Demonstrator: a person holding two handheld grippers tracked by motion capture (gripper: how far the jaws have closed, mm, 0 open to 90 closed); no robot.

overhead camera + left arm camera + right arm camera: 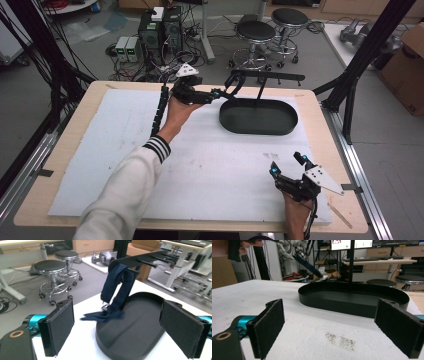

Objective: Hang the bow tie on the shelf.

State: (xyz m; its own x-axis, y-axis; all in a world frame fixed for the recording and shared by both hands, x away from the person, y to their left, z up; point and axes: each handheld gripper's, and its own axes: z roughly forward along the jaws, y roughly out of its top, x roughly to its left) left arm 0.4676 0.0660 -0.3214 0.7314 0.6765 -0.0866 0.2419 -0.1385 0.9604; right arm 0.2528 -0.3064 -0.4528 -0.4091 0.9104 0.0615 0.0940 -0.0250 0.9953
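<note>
I see navy strap [117, 287] draped over rack peg, tail on black tray [140, 327], left hand-held gripper [125, 330] jaws wide, released, right hand-held gripper [332, 327] wide too, empty

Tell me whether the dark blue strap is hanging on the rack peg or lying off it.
Hanging. The dark blue strap loops over a peg of the rack, its lower end trailing onto the black tray rim and table.

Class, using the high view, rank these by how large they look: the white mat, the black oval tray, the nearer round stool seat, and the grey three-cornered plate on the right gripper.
1. white mat
2. black oval tray
3. stool seat, farther off, so truly bigger than it looks
4. grey three-cornered plate
</note>
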